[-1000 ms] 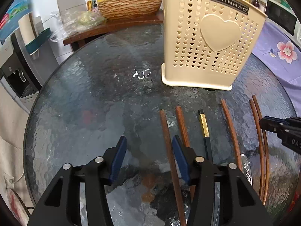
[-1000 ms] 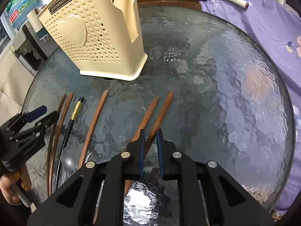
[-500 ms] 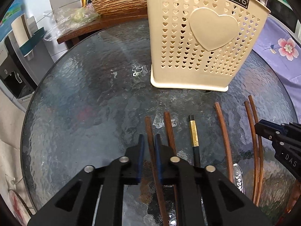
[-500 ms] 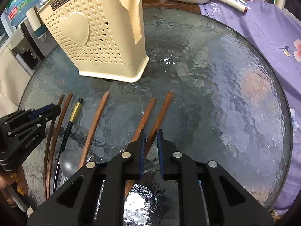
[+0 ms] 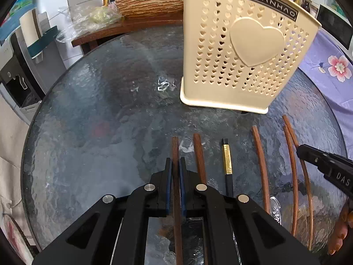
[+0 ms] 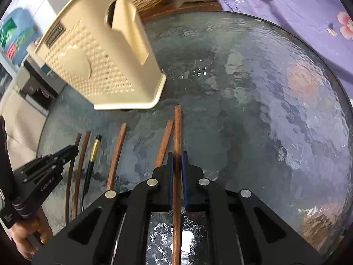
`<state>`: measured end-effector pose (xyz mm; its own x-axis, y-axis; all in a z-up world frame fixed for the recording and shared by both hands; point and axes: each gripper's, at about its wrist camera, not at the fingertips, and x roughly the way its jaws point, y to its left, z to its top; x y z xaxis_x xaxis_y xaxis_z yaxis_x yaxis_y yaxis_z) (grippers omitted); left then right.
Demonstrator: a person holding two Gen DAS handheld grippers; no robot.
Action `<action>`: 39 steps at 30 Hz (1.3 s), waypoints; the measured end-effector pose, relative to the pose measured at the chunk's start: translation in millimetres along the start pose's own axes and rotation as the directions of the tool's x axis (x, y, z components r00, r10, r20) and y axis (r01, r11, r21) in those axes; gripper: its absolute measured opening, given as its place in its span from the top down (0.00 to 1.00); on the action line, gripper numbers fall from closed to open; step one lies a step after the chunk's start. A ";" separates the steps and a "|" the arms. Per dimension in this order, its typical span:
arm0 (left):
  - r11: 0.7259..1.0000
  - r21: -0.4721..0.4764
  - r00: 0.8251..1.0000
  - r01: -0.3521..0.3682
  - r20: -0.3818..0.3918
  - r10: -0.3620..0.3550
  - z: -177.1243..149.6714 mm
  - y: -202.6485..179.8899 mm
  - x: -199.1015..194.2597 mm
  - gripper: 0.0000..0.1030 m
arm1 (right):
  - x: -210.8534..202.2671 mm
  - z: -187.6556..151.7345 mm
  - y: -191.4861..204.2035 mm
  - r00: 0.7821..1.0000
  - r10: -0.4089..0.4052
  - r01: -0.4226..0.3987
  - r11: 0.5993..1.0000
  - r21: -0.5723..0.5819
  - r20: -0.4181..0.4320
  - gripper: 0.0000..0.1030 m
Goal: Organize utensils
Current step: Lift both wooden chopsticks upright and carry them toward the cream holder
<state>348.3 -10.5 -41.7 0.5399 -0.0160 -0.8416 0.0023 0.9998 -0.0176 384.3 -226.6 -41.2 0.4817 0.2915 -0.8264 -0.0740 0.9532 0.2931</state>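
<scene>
**Obs. 1:** Round textured-glass worktop (image 5: 92, 119), wooden side bench with a woven bowl (image 5: 150, 3) behind it, purple flowered cloth (image 5: 326, 66) at the right. Status of the sort?

**Obs. 2:** Early, by my reading. Nothing on the glass looks put away yet. Going left to right in the left wrist view: first brown chopstick (image 5: 175, 154), second brown chopstick (image 5: 199, 156), a black chopstick with a gold band (image 5: 227, 163), a single brown chopstick (image 5: 260, 161), then a close-lying brown pair (image 5: 295, 165). A metal spoon (image 5: 275, 207) shows partly between the single one and the pair.

**Obs. 1:** Fingers?

**Obs. 2:** Left gripper (image 5: 175, 165) is clamped narrow on the first brown chopstick, which seems to lie on the glass. Right gripper (image 6: 177, 159) has the outermost chopstick (image 6: 177, 132) of the pair between its blue pads, pressing on it, and the jaws are closing the last bit. Its neighbour (image 6: 165, 141) lies just beside, untouched.

**Obs. 1:** Container?

**Obs. 2:** One cream perforated holder (image 5: 242, 55), heart on the front, upright on the worktop beyond the row and apart from it. Its opening is out of frame in the left view; in the right view I see a side slot (image 6: 110, 15) but cannot tell what is inside. Cannot confirm any utensil in it.

**Obs. 1:** Remaining?

**Obs. 2:** Judged: both gripped sticks to lift and drop in, then four more chopsticks and the spoon.
</scene>
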 end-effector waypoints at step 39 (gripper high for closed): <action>0.987 0.022 0.937 0.156 0.312 -0.155 8.9 -2.3 -156.4 0.94 | -184.3 -9.9 51.3 0.871 0.201 -0.102 0.967 -0.235 0.448 0.93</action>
<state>271.4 -10.2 94.8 0.7685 -0.1678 -0.6175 0.1051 0.9850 -0.1369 283.1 -230.6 121.5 0.7957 0.4098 -0.4460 -0.3262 0.9104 0.2545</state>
